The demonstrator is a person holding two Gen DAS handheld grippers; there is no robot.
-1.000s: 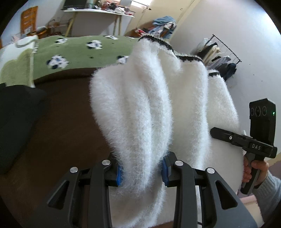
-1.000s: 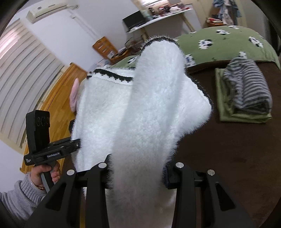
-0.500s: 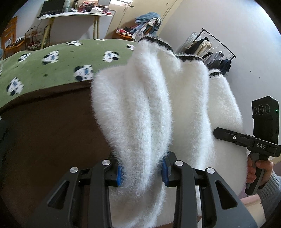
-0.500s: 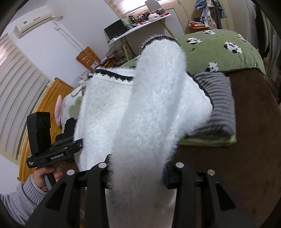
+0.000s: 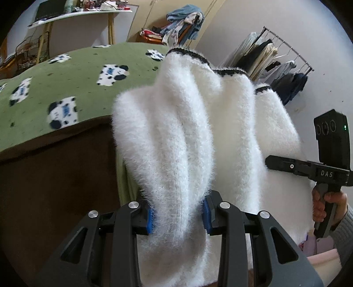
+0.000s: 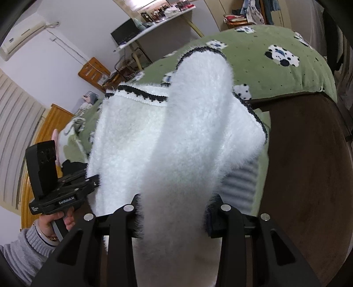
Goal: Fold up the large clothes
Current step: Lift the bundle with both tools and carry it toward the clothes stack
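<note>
A fluffy white sweater (image 5: 187, 136) with black trim hangs folded between both grippers, lifted above the bed. My left gripper (image 5: 177, 215) is shut on a thick fold of it between the blue pads. My right gripper (image 6: 174, 217) is shut on another fold of the same sweater (image 6: 176, 143). The right gripper also shows at the right of the left wrist view (image 5: 308, 165), and the left gripper at the left of the right wrist view (image 6: 64, 187). The sweater hides both grippers' fingertips.
Below lies a brown blanket (image 5: 55, 176) and a green panda-print blanket (image 6: 275, 72). A striped grey garment on a folded green one (image 6: 242, 183) sits just under the sweater. A clothes rack (image 5: 275, 66) stands against the wall; a desk (image 5: 77, 17) is behind the bed.
Both grippers have carried the hanging sweater sideways across the bed toward the folded striped and green pile. The sweater now covers most of that pile. Both grips are unchanged.
</note>
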